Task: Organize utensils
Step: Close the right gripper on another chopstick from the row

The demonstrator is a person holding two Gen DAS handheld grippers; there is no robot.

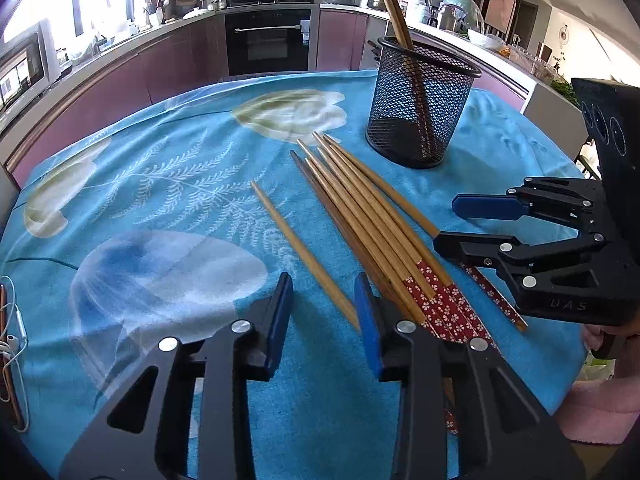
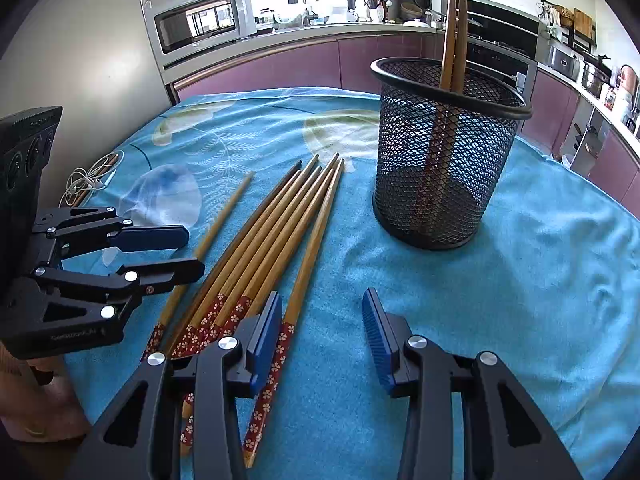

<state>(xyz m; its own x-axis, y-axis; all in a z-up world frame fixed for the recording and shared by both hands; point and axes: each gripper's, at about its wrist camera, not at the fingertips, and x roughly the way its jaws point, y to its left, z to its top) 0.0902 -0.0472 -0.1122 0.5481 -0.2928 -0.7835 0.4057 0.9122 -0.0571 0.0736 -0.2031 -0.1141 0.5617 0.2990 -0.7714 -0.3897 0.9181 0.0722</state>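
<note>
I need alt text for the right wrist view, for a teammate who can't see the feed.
A bundle of wooden chopsticks with red floral handles lies on a blue tablecloth, beside a black mesh cup holding two more chopsticks upright. The right hand-held gripper is open and empty in the foreground, and the left hand-held gripper reaches in near a stray chopstick.

A blue cloth printed with pale flowers and fern fronds is spread over the worktop. White earphones with a tangled cable are seen lying near its edge. Behind, purple cabinet fronts are lined along a kitchen counter; a built-in oven is set among them, and a microwave is placed on the counter.
</note>
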